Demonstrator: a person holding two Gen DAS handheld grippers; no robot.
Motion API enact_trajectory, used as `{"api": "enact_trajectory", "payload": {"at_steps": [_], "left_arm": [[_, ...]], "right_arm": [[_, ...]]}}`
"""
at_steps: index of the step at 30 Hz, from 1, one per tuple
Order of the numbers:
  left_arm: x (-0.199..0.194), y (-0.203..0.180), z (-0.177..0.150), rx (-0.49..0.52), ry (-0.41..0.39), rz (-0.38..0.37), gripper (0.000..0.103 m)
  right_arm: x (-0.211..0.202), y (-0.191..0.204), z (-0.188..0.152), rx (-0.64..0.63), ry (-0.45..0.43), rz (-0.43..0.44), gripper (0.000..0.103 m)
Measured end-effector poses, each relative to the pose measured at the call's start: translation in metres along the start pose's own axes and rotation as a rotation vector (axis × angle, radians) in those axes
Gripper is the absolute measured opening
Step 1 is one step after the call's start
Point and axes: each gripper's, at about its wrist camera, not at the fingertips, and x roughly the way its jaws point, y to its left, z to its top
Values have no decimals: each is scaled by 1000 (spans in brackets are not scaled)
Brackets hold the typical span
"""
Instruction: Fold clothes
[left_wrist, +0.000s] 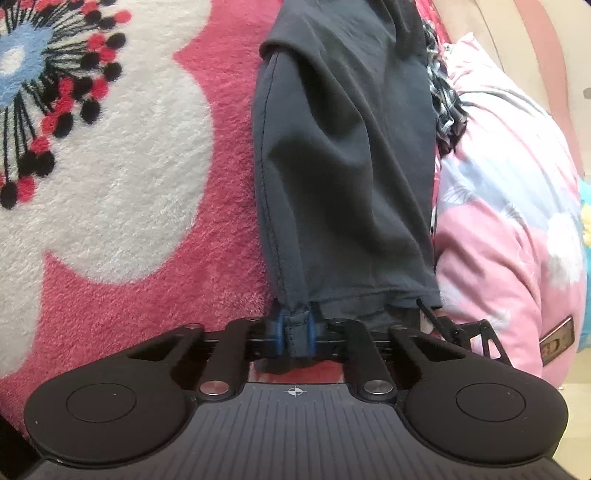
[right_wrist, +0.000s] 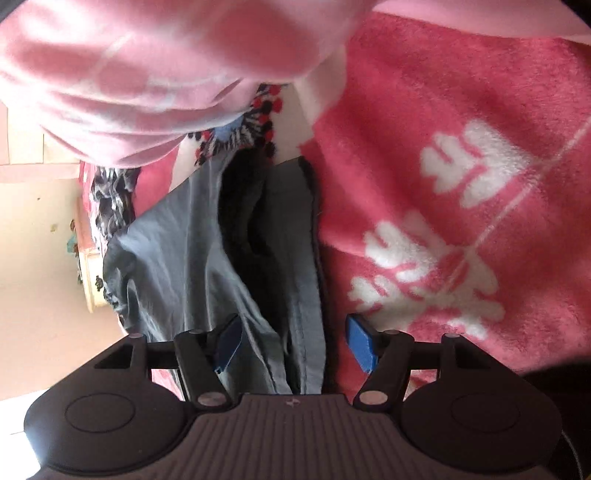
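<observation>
1. Two tongs at work on one dark garment (left_wrist: 343, 166), stretched over pink floral blanket (left_wrist: 122, 221).
2. Left tongs (left_wrist: 295, 334): clenched on garment's hemmed corner, blue pads pressed against fabric.
3. Right tongs (right_wrist: 293, 341): spread wide, blue pads (right_wrist: 362, 345) apart, grey-looking cloth (right_wrist: 184, 258) lying between, ungripped.
4. Beside garment: pink patterned quilt (left_wrist: 509, 221), checked fabric (left_wrist: 445, 99) between.

The garment (left_wrist: 343, 166) is dark charcoal grey with darker stitched seams. The fleece blanket (left_wrist: 122, 206) beneath is pink-red with white blotches and a blue, black and red flower. The quilt (left_wrist: 506, 229) is pale pink with white and grey prints.
</observation>
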Motion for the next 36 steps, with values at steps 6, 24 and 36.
{"api": "enact_trajectory", "payload": {"at_steps": [6,24,36], "left_arm": [[-14,-2,1,22,-39,5,3],[-87,29,54,126,-75,107,3],[-75,25,42,230,14,142,39]], "right_arm": [[1,1,-3,-4,-31,-11,47],[33,22,-71,-126,168,-25,5],[-35,83,-32,-604,66,-194,40]]}}
